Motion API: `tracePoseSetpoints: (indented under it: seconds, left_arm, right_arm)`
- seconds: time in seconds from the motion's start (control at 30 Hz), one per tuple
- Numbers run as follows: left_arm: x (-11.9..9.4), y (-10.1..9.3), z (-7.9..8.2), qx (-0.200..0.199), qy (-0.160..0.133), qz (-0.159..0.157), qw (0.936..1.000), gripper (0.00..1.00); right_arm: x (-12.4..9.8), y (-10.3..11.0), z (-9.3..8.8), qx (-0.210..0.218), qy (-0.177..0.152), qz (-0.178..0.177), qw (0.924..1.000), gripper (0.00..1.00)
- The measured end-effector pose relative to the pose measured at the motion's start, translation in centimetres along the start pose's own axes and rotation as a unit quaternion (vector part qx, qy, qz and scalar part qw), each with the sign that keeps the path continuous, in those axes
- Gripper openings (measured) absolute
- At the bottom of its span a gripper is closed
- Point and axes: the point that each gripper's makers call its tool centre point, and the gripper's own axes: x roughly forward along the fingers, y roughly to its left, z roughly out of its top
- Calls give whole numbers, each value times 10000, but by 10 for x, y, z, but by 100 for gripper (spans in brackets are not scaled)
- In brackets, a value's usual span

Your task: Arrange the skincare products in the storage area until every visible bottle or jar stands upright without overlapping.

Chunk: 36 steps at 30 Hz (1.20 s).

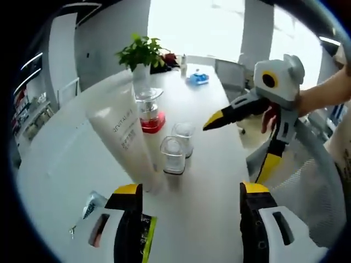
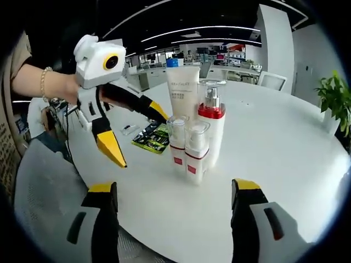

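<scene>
Four skincare items stand upright, close together, on the white table [image 1: 71, 159]. They are a tall white tube [image 1: 123, 131], a clear-capped pump bottle with a red band [image 1: 149, 112] and two small clear-capped bottles [image 1: 174, 155] [image 1: 184, 137]. My left gripper [image 1: 192, 188] is open a short way in front of them, holding nothing. My right gripper [image 1: 239, 145] hangs open to their right. From the other side I see the tube [image 2: 184, 90], the pump bottle [image 2: 211, 118] and the small bottles [image 2: 176, 139] [image 2: 196, 150]. My right gripper [image 2: 173, 186] faces them and my left gripper [image 2: 140, 137] is just left of them, both open.
A green packet [image 2: 154, 137] and a small sachet [image 1: 90, 207] lie flat on the table beside the tube. A potted plant [image 1: 141, 52] and a blue object [image 1: 197, 78] stand at the far end. A grey mesh chair [image 2: 44, 181] sits at the table's edge.
</scene>
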Motion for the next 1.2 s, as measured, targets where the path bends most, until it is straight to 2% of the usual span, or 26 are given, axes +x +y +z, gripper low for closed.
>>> tracePoseSetpoints:
  seconds: [0.1, 0.23, 0.4, 0.43, 0.6, 0.87, 1.07, 1.2]
  left_arm:
    - [-7, 1, -10, -144, 119, 107, 9998, 79]
    - [-16, 5, -23, -663, 222, 312, 9971, 85]
    - [-29, 9, -29, -1044, 86, 577, 9928, 92]
    - [-34, 13, -31, -1154, 43, 735, 9906, 96]
    - [-51, 20, -39, -1477, -111, 1054, 9833, 97]
    - [-81, 14, -63, -1870, -253, 1439, 9714, 97]
    - [-101, 12, -79, -2173, -349, 1741, 9598, 97]
    - [-111, 8, -88, -2363, -430, 1903, 9519, 97]
  right_arm:
    - [-1, -4, 1, 104, -46, -57, 9999, 84]
    - [-2, -7, 2, 236, -100, -108, 9996, 83]
    - [-4, -9, 3, 409, -179, -113, 9989, 85]
    - [-4, -9, 3, 411, -182, -115, 9989, 85]
    - [-2, -6, 3, 366, -145, -65, 9992, 84]
    - [0, 1, -1, 222, -27, 45, 9997, 84]
    - [0, 4, -2, 174, 11, 105, 9998, 85]
    - [1, 0, -5, 151, 53, 13, 9999, 90]
